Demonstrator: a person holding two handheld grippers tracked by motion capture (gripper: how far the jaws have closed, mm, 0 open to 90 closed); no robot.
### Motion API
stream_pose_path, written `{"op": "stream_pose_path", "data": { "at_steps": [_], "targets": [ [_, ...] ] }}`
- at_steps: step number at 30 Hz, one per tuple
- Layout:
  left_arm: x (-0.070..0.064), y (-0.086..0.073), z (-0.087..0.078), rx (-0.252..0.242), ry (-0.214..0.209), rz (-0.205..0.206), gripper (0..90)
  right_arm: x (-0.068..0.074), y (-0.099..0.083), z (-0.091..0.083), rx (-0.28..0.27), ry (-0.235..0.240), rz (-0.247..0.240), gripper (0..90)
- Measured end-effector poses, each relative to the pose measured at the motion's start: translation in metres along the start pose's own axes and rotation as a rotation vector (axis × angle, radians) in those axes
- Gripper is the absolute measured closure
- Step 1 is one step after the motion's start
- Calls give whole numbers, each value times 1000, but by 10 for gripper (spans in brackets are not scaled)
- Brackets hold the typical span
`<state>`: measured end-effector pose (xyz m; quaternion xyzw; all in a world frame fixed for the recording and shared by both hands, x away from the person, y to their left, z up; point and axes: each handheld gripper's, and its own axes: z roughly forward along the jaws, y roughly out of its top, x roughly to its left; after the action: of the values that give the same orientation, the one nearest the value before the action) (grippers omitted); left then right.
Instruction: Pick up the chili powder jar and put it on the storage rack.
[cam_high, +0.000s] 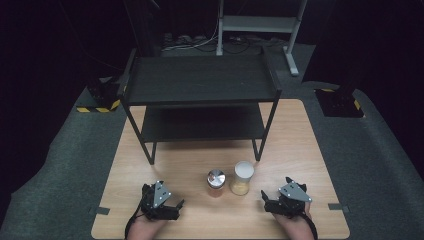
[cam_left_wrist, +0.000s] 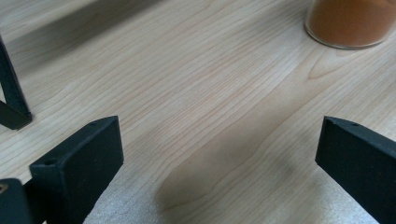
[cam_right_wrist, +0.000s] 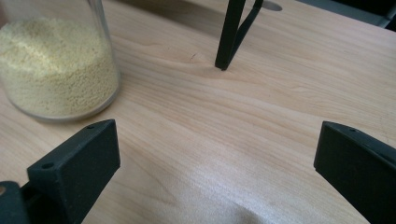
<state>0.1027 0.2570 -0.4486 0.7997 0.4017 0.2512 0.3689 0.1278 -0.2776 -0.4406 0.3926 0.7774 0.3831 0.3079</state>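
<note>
Two jars stand near the front middle of the wooden table. One has a shiny metal lid and orange powder. The other, with a white lid, holds yellow grains. My left gripper rests low on the table to the left of the orange jar, jaws wide apart with nothing between them. To the right of the yellow jar sits my right gripper, open as well and holding nothing.
A black two-tier metal shelf stands on the far half of the table, both tiers bare. Its front legs come down just beyond the jars. Grey carpet surrounds the table.
</note>
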Motion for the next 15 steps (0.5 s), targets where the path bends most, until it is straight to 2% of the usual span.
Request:
{"op": "stream_pose_path", "data": {
  "at_steps": [5,7,10,15],
  "targets": [
    [-1,0,0,-3,6,2,12,-6,0,-1,3,15,33,0],
    [-3,-1,-1,-7,14,8,12,-9,0,0,4,33,26,0],
    [-6,-4,-3,-22,21,14,12,-9,0,1,3,31,18,0],
    [-5,-7,-4,-33,23,-6,12,-6,0,1,-3,16,12,0]
  ]
}}
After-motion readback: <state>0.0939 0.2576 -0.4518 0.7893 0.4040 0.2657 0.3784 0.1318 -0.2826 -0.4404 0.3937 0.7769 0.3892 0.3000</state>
